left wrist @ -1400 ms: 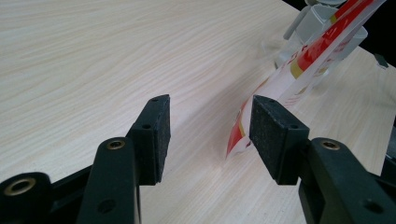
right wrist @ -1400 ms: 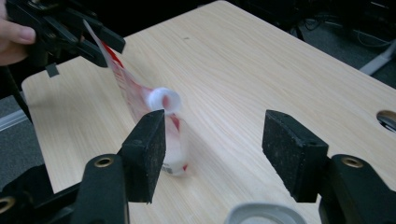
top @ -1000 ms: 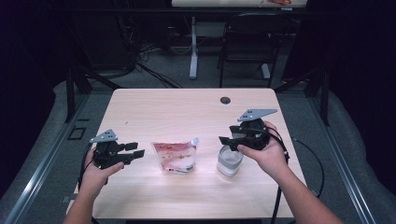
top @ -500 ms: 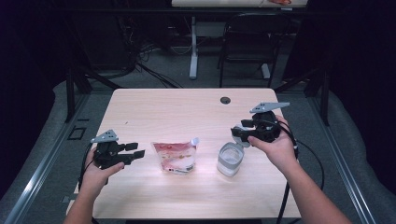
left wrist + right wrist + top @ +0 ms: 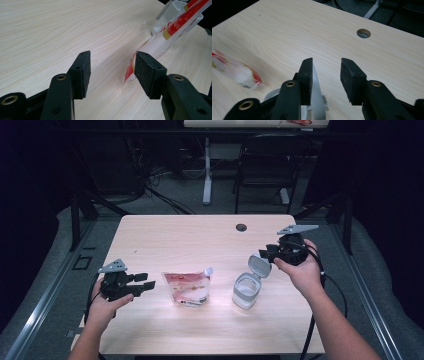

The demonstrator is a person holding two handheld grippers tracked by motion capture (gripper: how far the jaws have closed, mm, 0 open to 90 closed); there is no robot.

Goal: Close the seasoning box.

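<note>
The right gripper (image 5: 265,254) has swung the container (image 5: 246,290)'s hinged lid (image 5: 259,265) open, jaws just narrowing beside it (not clamping). Left gripper (image 5: 145,284) gapes at nine o'clock of the pouch (image 5: 189,288); pouring seems next.

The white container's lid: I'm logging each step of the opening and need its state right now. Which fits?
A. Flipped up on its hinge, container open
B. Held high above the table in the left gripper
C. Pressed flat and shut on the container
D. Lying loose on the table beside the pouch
A: in the high view the lid stands tilted up at the rim of the white container, whose mouth is open, just by the right gripper.
</note>
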